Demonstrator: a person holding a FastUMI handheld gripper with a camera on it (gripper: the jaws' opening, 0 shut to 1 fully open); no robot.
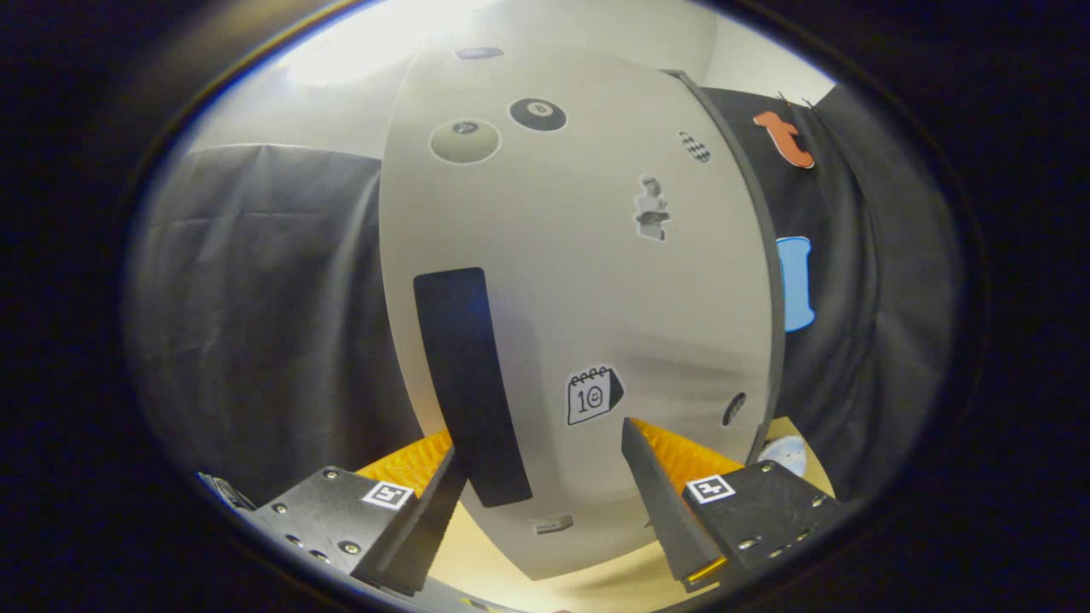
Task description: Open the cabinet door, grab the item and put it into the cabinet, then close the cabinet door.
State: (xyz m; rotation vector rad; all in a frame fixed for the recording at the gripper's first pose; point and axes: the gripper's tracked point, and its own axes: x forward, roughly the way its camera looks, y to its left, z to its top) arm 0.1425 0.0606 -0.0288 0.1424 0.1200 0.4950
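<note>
A white cabinet door (579,281) with several stickers stands right in front of me. Its black vertical handle (468,383) runs down the door's left part. My gripper (545,460) is open, with the fingers spread wide just short of the door. The left fingertip (443,477) sits close beside the lower end of the handle. The right fingertip (639,451) is near a calendar sticker (592,394). Nothing is held between the fingers. I cannot tell whether the door is fully closed.
The cabinet stands on a pale yellow tabletop (511,562). Black cloth (272,315) hangs to the left and right of the cabinet. A small pale round object (785,454) lies on the table by the cabinet's right edge.
</note>
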